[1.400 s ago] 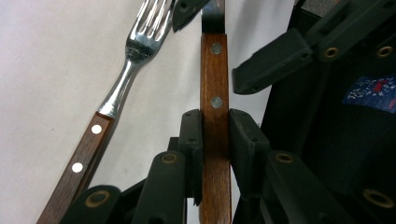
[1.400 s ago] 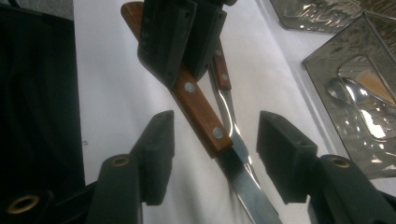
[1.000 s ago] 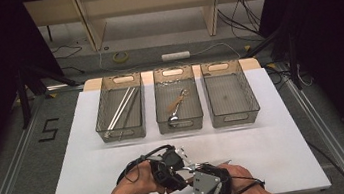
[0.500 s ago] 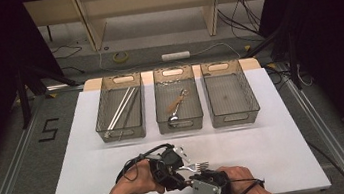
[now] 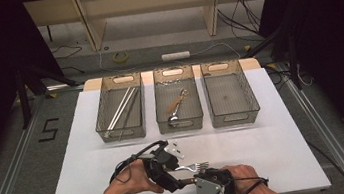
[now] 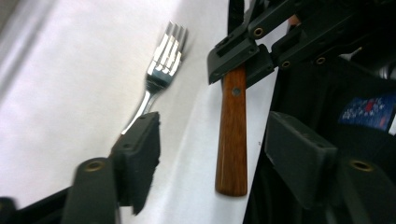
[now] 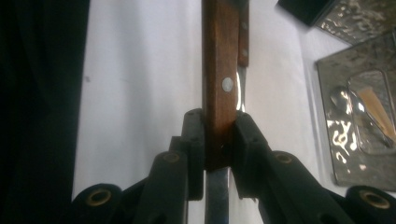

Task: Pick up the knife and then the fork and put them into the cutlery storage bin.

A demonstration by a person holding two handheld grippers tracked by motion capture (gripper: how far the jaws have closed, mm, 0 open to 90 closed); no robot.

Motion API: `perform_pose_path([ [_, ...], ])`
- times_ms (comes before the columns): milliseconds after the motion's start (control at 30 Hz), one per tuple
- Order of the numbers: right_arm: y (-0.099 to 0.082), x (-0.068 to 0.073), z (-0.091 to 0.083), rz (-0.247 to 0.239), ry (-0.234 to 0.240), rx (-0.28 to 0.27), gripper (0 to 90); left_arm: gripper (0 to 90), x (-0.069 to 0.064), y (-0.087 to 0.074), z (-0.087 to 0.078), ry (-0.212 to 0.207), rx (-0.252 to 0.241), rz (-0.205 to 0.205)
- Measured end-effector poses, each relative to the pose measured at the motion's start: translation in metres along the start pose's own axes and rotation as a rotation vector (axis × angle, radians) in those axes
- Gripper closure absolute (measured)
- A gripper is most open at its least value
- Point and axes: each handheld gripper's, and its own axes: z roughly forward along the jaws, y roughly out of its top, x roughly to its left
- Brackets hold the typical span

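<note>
The right gripper [image 7: 218, 154] is clamped on the wooden handle of the fork [image 7: 219, 88], as its own view shows up close. The left gripper [image 6: 212, 154] has just been opening; in its view the handle [image 6: 232, 140] lies loose between its parted jaws, the tines [image 6: 167, 53] beyond. From above, the tines [image 5: 196, 166] jut out past both grippers, with three mesh baskets [image 5: 230, 117] well beyond

Fork [image 6: 164, 56]: shiny polished metal head, glossy smooth brown wood handle [image 6: 232, 135] with a small metal rivet. Left tongs [image 6: 224, 163] and right tongs [image 7: 218, 144]: matt black plastic, pads look slightly rough and rubbery, brass-coloured eyelets at the joints. Table [image 5: 277, 148] top: smooth matt white, paper-like sheet. Three bins [image 5: 233, 119]: fine grey metal mesh, dull sheen. Spoon [image 5: 174, 116] in middle bin: shiny metal bowl, wood handle.
</note>
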Motion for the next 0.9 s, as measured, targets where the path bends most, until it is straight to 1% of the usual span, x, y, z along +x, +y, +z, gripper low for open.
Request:
perform_pose_path([
  [33,-0.001,0.001,0.000,0.046,-0.004,-0.007,77.7,30.6,0.000,-0.001,-0.003,0.007,-0.026,-0.004],
  [67,-0.003,0.000,-0.001,0.050,-0.014,-0.003,77.7,29.5,0.001,-0.002,-0.005,0.011,-0.047,-0.014],
  [133,-0.006,-0.002,-0.003,0.074,-0.025,-0.002,77.7,26.9,0.001,-0.006,-0.009,0.039,-0.073,-0.004],
  [167,-0.007,-0.005,-0.004,0.077,-0.031,-0.004,77.7,25.8,0.001,-0.008,-0.011,0.054,-0.102,-0.014],
  [233,-0.011,-0.007,-0.007,0.101,-0.041,0.002,77.7,24.8,0.003,-0.012,-0.016,0.073,-0.152,-0.011],
  [267,-0.013,-0.010,-0.009,0.106,-0.048,0.003,77.7,24.8,0.003,-0.014,-0.018,0.080,-0.170,-0.017],
  [300,-0.015,-0.011,-0.011,0.130,-0.051,0.007,77.6,24.4,0.004,-0.016,-0.020,0.094,-0.186,-0.015],
  [367,-0.020,-0.016,-0.013,0.167,-0.062,0.000,77.6,23.8,0.006,-0.020,-0.022,0.117,-0.221,-0.028],
  [400,-0.022,-0.019,-0.015,0.172,-0.070,-0.003,77.6,23.6,0.007,-0.021,-0.023,0.125,-0.238,-0.034],
  [467,-0.025,-0.024,-0.018,0.208,-0.081,0.001,77.6,23.3,0.009,-0.024,-0.023,0.134,-0.275,-0.046],
  [567,-0.032,-0.033,-0.024,0.269,-0.093,-0.008,77.6,22.6,0.011,-0.031,-0.022,0.153,-0.321,-0.064],
  [600,-0.034,-0.036,-0.025,0.313,-0.096,-0.024,77.6,22.4,0.012,-0.033,-0.021,0.158,-0.327,-0.072],
  [667,-0.038,-0.043,-0.027,0.369,-0.092,-0.038,77.6,22.2,0.015,-0.038,-0.020,0.177,-0.346,-0.083],
  [700,-0.040,-0.047,-0.029,0.383,-0.094,-0.040,77.6,22.1,0.016,-0.041,-0.020,0.189,-0.361,-0.089],
  [767,-0.044,-0.056,-0.032,0.436,-0.095,-0.052,77.5,22.1,0.018,-0.046,-0.022,0.212,-0.404,-0.105],
  [800,-0.046,-0.060,-0.034,0.463,-0.089,-0.059,77.5,22.1,0.019,-0.048,-0.023,0.215,-0.419,-0.116],
  [867,-0.050,-0.070,-0.037,0.512,-0.080,-0.080,77.6,21.8,0.021,-0.052,-0.024,0.235,-0.443,-0.130],
  [900,-0.053,-0.075,-0.038,0.540,-0.076,-0.089,77.5,21.8,0.022,-0.054,-0.025,0.239,-0.447,-0.134],
])
